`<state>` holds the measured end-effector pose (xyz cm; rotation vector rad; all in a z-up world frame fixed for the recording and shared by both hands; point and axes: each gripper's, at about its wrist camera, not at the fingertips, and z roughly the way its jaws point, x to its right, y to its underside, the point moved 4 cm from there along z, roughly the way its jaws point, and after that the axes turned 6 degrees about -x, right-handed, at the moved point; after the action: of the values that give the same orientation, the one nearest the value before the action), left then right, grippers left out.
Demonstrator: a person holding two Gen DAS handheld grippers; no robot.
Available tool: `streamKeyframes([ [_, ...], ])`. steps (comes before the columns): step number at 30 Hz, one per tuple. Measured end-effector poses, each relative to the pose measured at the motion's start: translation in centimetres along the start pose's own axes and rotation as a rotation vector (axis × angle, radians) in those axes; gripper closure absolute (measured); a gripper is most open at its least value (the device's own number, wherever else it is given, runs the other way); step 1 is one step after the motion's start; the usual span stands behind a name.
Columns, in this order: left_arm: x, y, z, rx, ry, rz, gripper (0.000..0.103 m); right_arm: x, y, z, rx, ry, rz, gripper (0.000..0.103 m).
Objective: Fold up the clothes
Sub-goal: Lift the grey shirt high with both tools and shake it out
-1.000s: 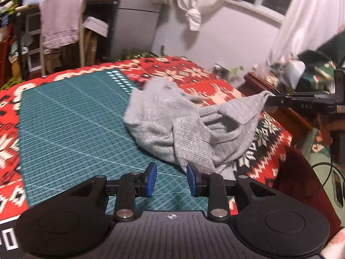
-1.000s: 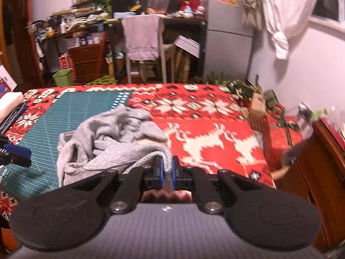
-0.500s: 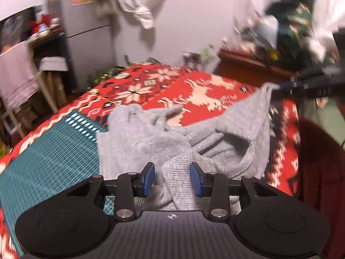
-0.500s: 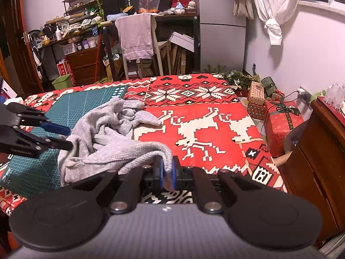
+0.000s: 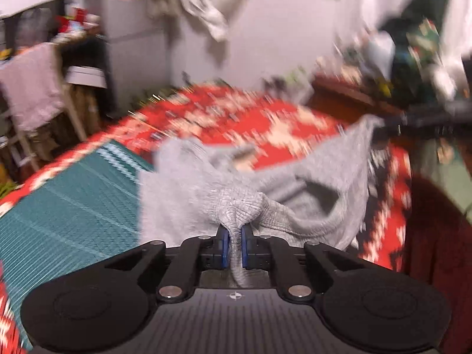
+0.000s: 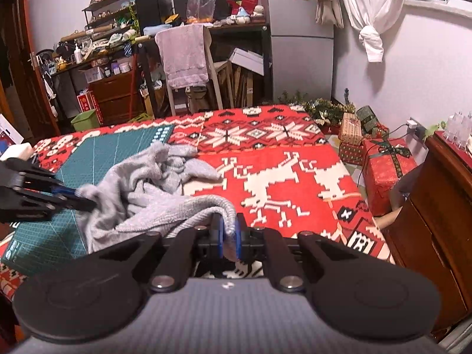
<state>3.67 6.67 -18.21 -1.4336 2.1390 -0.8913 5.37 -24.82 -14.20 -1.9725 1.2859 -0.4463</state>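
The left gripper (image 5: 234,246) is clenched on a bunched ribbed fold of the grey sweater (image 5: 206,194), the cloth squeezed between its blue pads (image 5: 224,247). The right gripper (image 6: 228,236) likewise pinches a ribbed edge of the same garment, which drapes over its fingertips. Between the two grips the sweater hangs crumpled, its long axis running roughly from one gripper to the other, across the near edge of the table. Its bulk lies partly on the green cutting mat (image 6: 118,150) and partly on the red patterned blanket (image 6: 280,177). The left view is motion-blurred, so the garment's collar and sleeves cannot be told apart.
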Motion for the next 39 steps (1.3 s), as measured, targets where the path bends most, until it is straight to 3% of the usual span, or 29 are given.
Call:
streamKeyframes([
  [6, -3.8, 0.0, -6.8, 0.180, -0.109, -0.208, 0.096, -1.8, -2.7, -1.1, 0.067, -0.004, -0.031, 0.095],
  [17, -6.5, -1.9, -17.2, 0.467, -0.254, -0.363, 0.097, -9.0, -9.6, -5.9, 0.269, -0.045, -0.168, 0.095],
  [25, -5.5, -5.6, -26.9, 0.647, -0.322, -0.347, 0.097, -13.4, -16.0, -14.4, 0.484, -0.077, -0.234, 0.095],
  [31, -3.0, -7.3, -35.6, 0.814, -0.344, -0.279, 0.097, -15.9, -18.1, -22.6, 0.634, -0.116, -0.271, 0.095],
  [37, -1.1, -7.0, -40.1, 0.852, -0.375, -0.250, 0.097, -17.6, -17.8, -27.8, 0.689, -0.177, -0.288, 0.095],
  [39, -1.9, -6.0, -38.7, 0.811, -0.369, -0.287, 0.097, -18.1, -17.4, -27.5, 0.663, -0.187, -0.297, 0.095],
])
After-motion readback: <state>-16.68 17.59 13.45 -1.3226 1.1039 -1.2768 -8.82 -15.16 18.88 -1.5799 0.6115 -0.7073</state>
